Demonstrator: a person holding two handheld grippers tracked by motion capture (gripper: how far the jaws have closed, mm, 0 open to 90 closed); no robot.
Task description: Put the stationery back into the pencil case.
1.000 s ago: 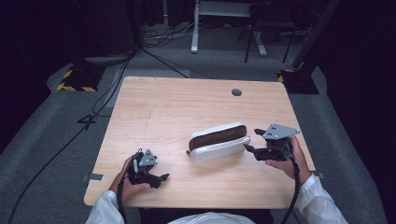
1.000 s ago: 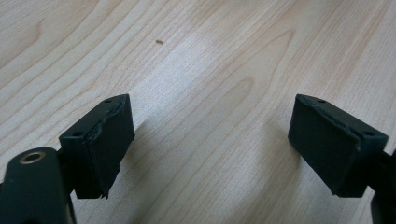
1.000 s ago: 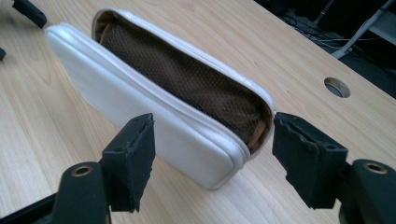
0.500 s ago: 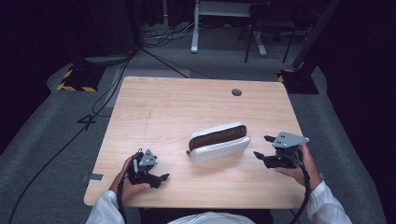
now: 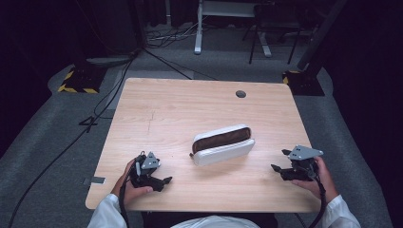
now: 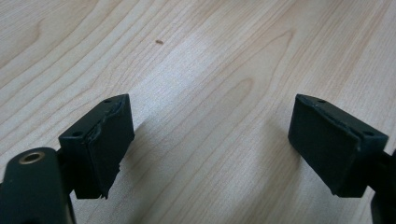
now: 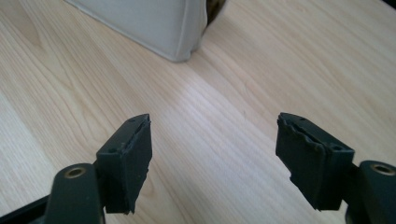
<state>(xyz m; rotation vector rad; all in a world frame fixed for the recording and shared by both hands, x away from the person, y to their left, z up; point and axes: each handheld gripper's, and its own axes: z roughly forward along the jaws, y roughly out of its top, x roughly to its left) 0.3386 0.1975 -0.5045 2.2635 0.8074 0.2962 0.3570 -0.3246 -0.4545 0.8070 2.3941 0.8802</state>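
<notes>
Right gripper (image 5: 281, 169): my jaws stand apart with nothing between them, having just been opening; near right of the table. Left gripper (image 5: 164, 181): jaws spread, empty, near left. White rectangular fabric pouch with a dark brown open mouth (image 5: 222, 145): lies mid-table between both tools, well apart from each. I judge the pouch is let go; any return should come in low at its right end. Pale wood-grain tabletop (image 5: 190, 102): round grommet hole (image 5: 241, 94) far right. Room: grey carpet (image 5: 57, 137), black cables (image 5: 102, 102), dark surroundings.

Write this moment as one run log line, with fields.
left gripper: open, empty | right gripper: open, empty, jaws just opening | white pouch: unzipped, on table
</notes>
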